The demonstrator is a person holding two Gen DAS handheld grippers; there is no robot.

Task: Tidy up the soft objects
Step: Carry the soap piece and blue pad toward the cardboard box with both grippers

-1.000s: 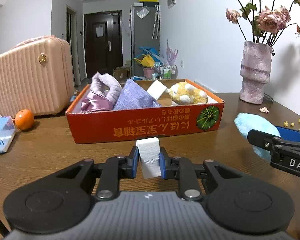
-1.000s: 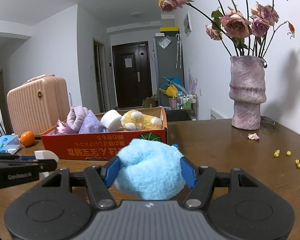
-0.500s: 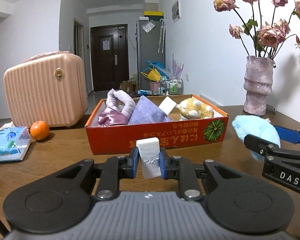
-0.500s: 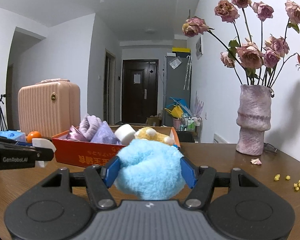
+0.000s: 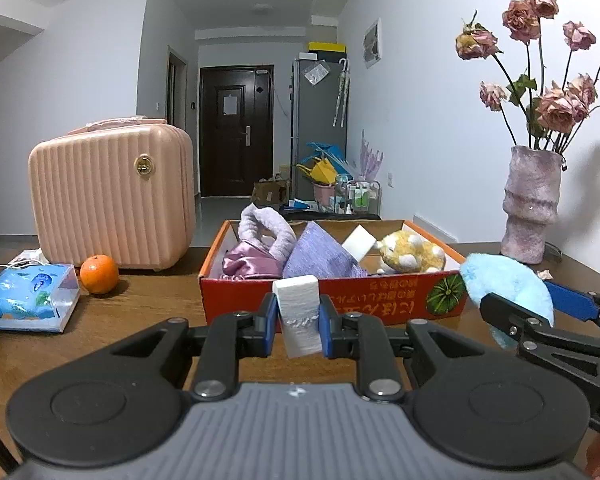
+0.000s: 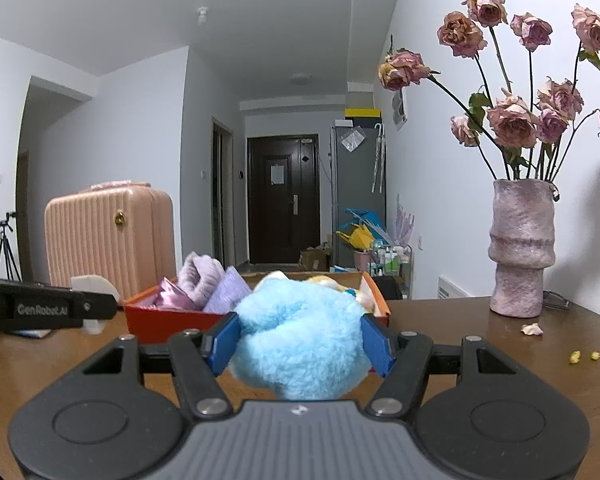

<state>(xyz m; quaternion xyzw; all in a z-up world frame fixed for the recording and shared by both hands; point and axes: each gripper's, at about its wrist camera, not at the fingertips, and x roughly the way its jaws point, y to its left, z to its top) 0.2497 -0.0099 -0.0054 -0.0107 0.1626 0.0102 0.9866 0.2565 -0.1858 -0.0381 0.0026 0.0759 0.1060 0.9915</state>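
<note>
My left claw [image 5: 299, 317] squeezes a white sponge [image 5: 299, 312] tight so it won't drop. My right claw [image 6: 301, 346] hugs a blue fluffy ball [image 6: 300, 340]. The red box [image 5: 332, 302] waits at twelve o'clock, where the soft things go.

Fluffy blue plush [image 6: 300, 344]; white foam block [image 5: 299, 314]; glossy wood table [image 5: 140, 304].

Each black gripper [image 5: 299, 320] [image 6: 300, 344] has blue pads, silver screws, grey ribbed housing, and seemingly white lettering.
</note>
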